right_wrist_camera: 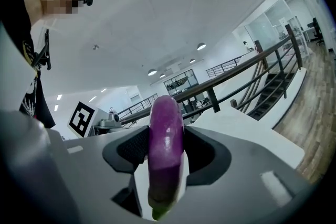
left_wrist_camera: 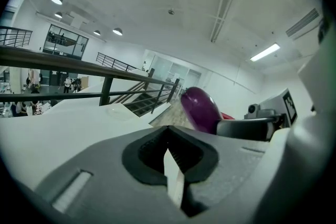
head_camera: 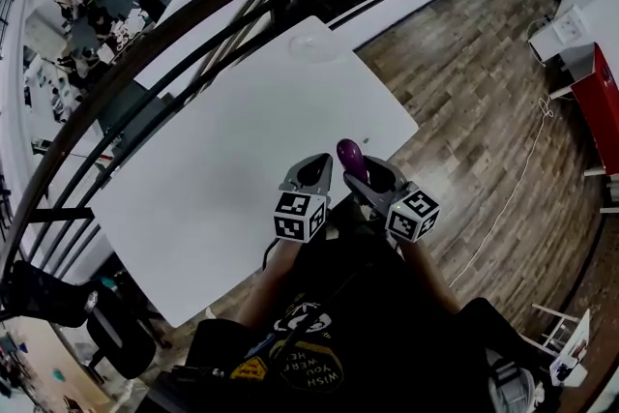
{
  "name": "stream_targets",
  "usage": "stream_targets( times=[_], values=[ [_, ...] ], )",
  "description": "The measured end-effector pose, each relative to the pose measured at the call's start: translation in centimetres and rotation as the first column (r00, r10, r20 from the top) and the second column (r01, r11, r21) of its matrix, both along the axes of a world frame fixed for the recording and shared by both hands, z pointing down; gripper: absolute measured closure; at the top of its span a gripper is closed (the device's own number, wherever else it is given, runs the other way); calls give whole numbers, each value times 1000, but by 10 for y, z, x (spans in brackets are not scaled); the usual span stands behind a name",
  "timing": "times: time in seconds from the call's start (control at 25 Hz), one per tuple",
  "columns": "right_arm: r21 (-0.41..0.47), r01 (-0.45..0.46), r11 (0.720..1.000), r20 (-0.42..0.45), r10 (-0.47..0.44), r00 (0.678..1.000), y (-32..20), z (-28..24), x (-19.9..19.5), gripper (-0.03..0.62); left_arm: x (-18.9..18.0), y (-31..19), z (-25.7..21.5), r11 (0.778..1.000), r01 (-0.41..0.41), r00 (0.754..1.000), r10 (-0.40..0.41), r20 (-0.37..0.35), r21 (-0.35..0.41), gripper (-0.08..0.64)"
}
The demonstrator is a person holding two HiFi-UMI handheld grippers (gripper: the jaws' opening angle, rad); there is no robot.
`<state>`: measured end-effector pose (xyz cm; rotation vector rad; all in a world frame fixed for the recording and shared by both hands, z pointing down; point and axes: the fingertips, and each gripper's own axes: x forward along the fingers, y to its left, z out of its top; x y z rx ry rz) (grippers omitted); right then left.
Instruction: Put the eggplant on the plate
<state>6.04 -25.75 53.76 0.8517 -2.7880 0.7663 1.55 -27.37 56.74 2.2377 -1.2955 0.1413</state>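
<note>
one eggplant (right_wrist_camera: pixel 166 139) gripped, carry step in hand.
my right gripper (head_camera: pixel 372 179) clamps it upright; left gripper (left_wrist_camera: pixel 170 157) closed on nothing. plate (head_camera: pixel 314 45) at 12 o'clock, far table (head_camera: pixel 222 169) corner: next, reach over it and lower.

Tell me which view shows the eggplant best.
The right gripper view: the eggplant fills the centre, clamped in the right hand-held gripper, purple body down to greenish stem end. The head view shows only its small purple tip; the left gripper view shows just its rounded end from the side.
</note>
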Motion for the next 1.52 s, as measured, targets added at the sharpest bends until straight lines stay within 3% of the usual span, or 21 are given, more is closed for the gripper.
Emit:
stream_targets(
  times=[0.28, 0.68, 0.8, 1.0, 1.52],
  values=[
    [10, 67, 998, -22, -67, 998, -60, 11, -17, 376, -25, -52, 12, 997, 73, 997, -73, 18, -4, 555],
    [18, 185, 982, -79, -184, 980, -162, 25, -27, 377, -30, -147, 20, 990, 137, 989, -134, 65, -31, 555],
    [24, 231, 973, -118, -226, 967, -200, 33, -34, 377, -29, -185, 28, 988, 144, 988, -141, 68, -57, 555],
    [30, 291, 956, -188, -281, 941, -248, 58, -40, 376, -29, -230, 62, 981, 148, 981, -129, 145, -124, 555],
    [-20, 380, 925, -374, -359, 855, -345, 144, -77, 376, -72, -314, 122, 933, 233, 968, -198, 152, -274, 555]
  ],
)
